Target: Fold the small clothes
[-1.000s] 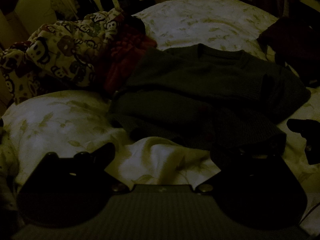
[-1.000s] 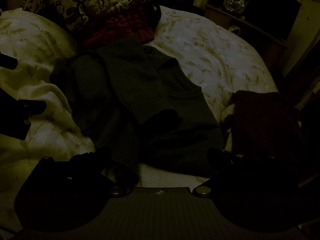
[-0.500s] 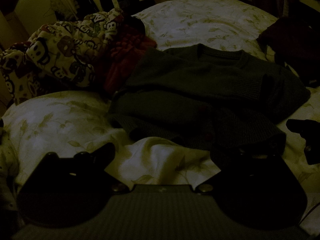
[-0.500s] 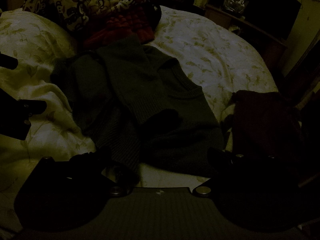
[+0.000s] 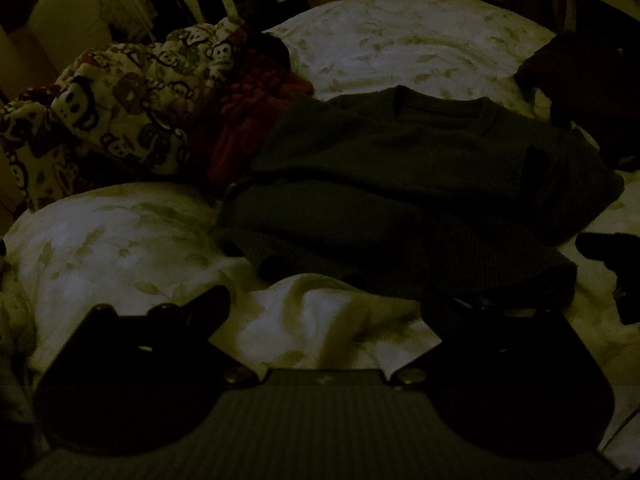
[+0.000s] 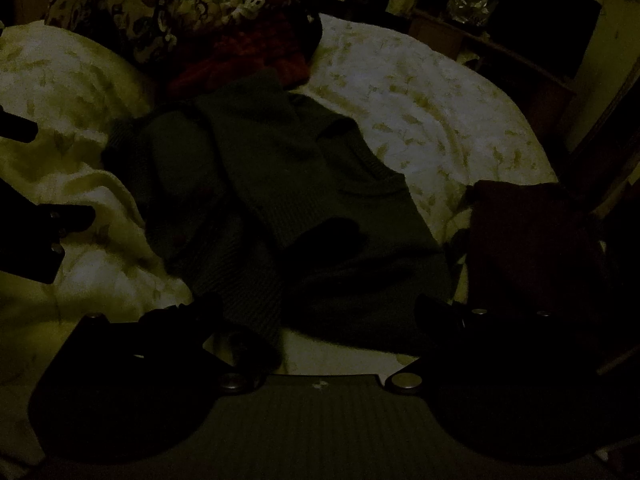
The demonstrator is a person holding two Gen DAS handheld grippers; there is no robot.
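Both pairs of jaws stand wide apart and hold nothing — the left gripper (image 5: 324, 300) hovers over bare sheet at the near edge of the bed (image 5: 400, 36), and the right gripper (image 6: 320, 308) hangs over the sweater's nearest cloth without closing on it. The dark green sweater (image 5: 416, 184) lies rumpled across the middle of the bed, its long axis running from the neckline at the far side down to the hem at the near edge; one sleeve (image 6: 256, 168) is thrown diagonally over the body. From the left gripper the sweater lies ahead and to the right, with the ribbed hem just beyond that gripper's right finger; from the right gripper a ribbed strip reaches down between the fingers, so the right is the nearer of the two, by my reading. A patterned blanket (image 5: 132, 100) and a red knit (image 5: 248, 120) crowd the far left corner, touching the sweater's shoulder, and a dark red garment (image 6: 532, 232) sits at the right edge. The light is dim, so finer folds cannot be made out.
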